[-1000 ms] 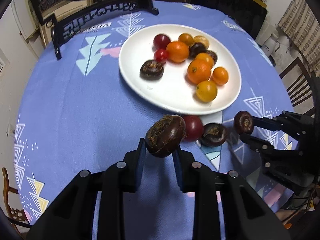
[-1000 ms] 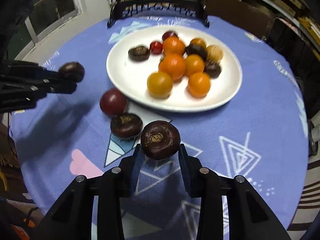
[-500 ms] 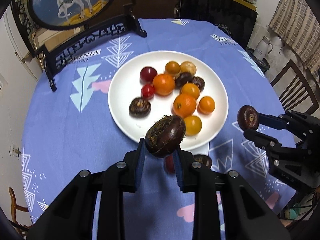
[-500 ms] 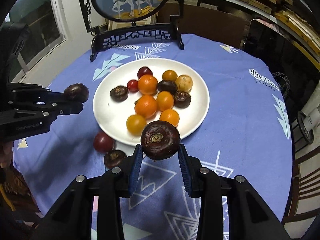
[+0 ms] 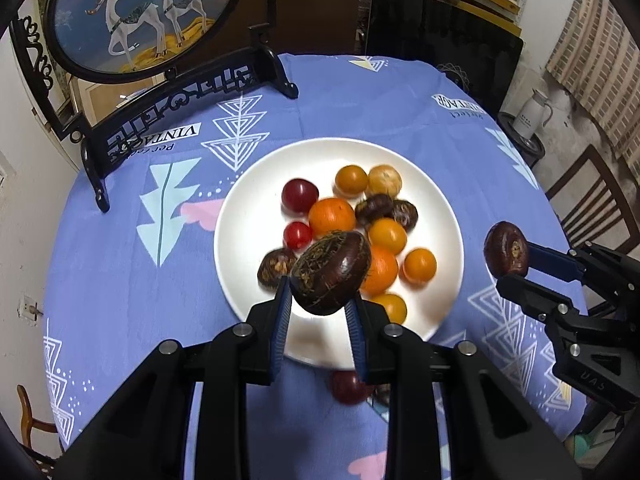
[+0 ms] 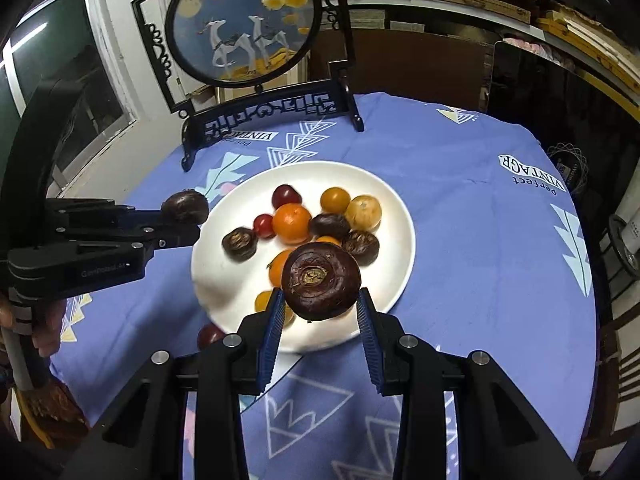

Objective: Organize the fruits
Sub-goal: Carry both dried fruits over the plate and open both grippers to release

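the left gripper (image 5: pixel 320 300) is clenched on a dark brown water chestnut (image 5: pixel 331 271), held in the air over the near part of the white plate (image 5: pixel 248 216). the right gripper (image 6: pixel 320 308) likewise grasps a second chestnut (image 6: pixel 321 281) above the plate's near rim. beyond them, oranges, tomatoes and more chestnuts lie on the plate on the blue-clothed bench (image 5: pixel 120 264).

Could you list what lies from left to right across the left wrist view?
Framed deer picture on its stand → white plate → dark water chestnut in the right gripper → wooden chair.
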The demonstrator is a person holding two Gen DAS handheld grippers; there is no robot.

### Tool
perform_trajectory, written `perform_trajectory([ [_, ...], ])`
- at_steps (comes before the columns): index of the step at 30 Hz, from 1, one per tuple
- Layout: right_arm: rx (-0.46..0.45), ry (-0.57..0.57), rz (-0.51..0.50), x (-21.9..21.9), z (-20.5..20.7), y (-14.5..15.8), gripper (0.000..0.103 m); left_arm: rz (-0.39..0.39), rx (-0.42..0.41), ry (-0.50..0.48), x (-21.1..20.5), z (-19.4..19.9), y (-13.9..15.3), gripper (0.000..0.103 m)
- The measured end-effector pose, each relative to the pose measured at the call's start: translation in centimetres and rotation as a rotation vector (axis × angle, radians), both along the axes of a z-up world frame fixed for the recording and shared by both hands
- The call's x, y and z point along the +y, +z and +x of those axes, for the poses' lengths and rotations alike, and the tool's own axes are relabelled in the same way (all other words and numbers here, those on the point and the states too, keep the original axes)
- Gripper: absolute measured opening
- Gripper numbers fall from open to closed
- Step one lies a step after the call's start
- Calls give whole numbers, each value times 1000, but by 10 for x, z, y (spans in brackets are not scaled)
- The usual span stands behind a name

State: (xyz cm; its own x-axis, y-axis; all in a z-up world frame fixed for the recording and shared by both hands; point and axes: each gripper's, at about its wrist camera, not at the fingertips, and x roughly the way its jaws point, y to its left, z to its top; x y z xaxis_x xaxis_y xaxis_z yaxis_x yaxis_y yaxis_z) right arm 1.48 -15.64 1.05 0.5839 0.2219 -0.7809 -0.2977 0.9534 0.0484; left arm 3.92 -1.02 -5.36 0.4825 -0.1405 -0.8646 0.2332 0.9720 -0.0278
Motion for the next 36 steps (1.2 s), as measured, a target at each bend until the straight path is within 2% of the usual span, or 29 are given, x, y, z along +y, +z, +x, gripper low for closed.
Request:
perform_trajectory([
  [6, 21, 1, 11, 7, 38, -4, 37, 36, 8, 6, -10, 27, -10, 26],
  [19, 53, 23, 21, 25, 95, -15, 37, 57, 36, 28, -8, 69, -31, 26],
  [20, 58, 26, 24, 26, 97, -17, 38, 63, 34, 29, -8, 70, -32, 30],
  [21, 61, 28, 29, 26, 98, -18, 47, 67, 28, 31, -8, 70, -32, 45],
  [23, 53, 11, 29, 25, 99, -18, 59, 87, -7, 47, -7, 69, -30, 59],
  [36, 22, -28, 60, 9, 75, -4, 61, 85, -30, 26, -11, 50, -17, 59],
])
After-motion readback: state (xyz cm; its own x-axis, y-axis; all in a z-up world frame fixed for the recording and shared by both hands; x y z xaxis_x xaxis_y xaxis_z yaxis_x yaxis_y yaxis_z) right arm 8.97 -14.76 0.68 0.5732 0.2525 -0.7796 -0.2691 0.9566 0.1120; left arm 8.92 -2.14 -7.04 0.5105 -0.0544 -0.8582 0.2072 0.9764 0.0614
